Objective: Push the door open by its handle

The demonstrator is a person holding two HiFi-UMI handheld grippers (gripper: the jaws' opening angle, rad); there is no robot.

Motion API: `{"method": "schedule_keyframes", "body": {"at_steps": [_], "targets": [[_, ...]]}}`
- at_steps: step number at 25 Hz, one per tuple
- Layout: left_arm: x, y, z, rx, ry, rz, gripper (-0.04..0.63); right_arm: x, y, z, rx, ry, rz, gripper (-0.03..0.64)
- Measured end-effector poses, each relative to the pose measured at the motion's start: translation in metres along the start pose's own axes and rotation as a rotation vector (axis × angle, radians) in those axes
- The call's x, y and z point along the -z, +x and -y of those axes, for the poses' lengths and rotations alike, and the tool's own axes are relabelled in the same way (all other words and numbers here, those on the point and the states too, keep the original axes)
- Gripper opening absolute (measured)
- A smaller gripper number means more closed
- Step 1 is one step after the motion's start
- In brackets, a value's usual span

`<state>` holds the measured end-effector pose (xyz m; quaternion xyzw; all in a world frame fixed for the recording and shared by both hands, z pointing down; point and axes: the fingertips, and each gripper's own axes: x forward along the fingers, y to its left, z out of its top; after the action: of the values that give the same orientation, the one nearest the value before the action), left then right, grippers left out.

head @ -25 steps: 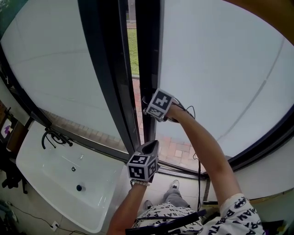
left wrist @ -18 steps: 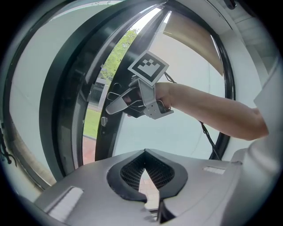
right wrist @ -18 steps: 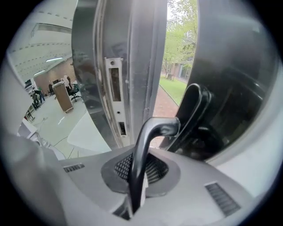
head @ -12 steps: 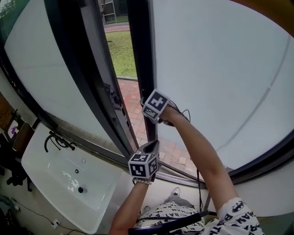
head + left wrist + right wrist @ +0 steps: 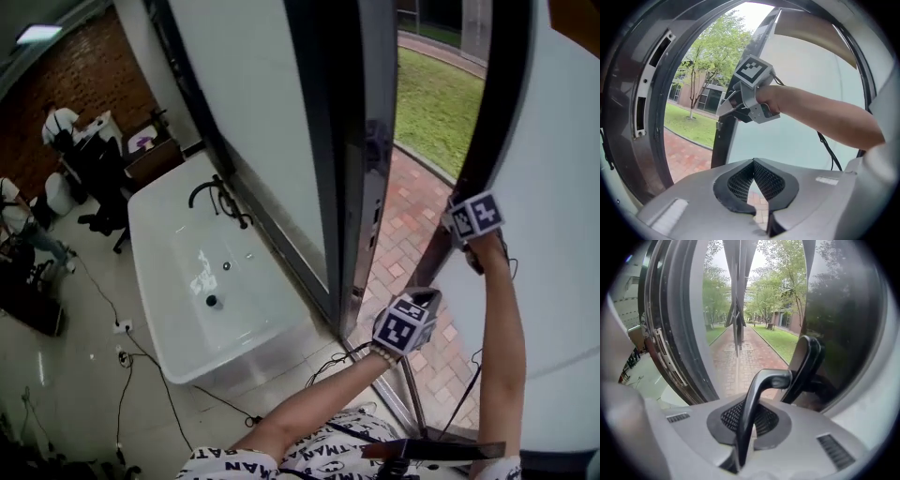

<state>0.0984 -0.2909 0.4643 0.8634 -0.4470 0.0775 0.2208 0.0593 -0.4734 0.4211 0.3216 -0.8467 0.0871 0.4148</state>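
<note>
Right gripper [image 5: 743, 427] clamping fully shut on the dark lever door handle [image 5: 766, 379], handle sitting on the dark edge frame of the pale-panelled door [image 5: 562, 187], door standing ajar over a brick path [image 5: 412, 216], left gripper [image 5: 752, 180] hanging just beside the opening, jaws together, gripping nothing.

Glossy dark metal on the handle [image 5: 752, 404], matt frosted glass in the door [image 5: 562, 234], rough red-brick paving [image 5: 398, 234], smooth glossy-white basin [image 5: 169, 309].
</note>
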Motion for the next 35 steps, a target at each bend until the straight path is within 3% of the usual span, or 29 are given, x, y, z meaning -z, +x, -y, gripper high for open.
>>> {"method": "schedule_keyframes", "body": {"at_steps": [4, 9, 14, 20, 35], "targets": [[0.013, 0.012, -0.034, -0.032, 0.004, 0.003, -0.014, 0.01, 0.03, 0.027, 0.028, 0.067, 0.011, 0.012], [-0.015, 0.025, -0.069, -0.082, 0.003, 0.034, -0.014, -0.015, 0.043, 0.056, 0.062, 0.086, 0.044, 0.012], [-0.048, 0.071, -0.062, 0.012, 0.038, 0.02, -0.014, 0.006, 0.029, 0.107, 0.096, 0.179, 0.003, 0.012], [-0.071, 0.119, -0.07, 0.065, 0.058, 0.01, -0.014, 0.022, 0.031, 0.165, 0.137, 0.225, -0.015, 0.012], [-0.065, 0.213, -0.067, 0.161, 0.073, -0.121, -0.014, 0.083, -0.001, 0.285, 0.249, 0.394, -0.013, 0.012]]}}
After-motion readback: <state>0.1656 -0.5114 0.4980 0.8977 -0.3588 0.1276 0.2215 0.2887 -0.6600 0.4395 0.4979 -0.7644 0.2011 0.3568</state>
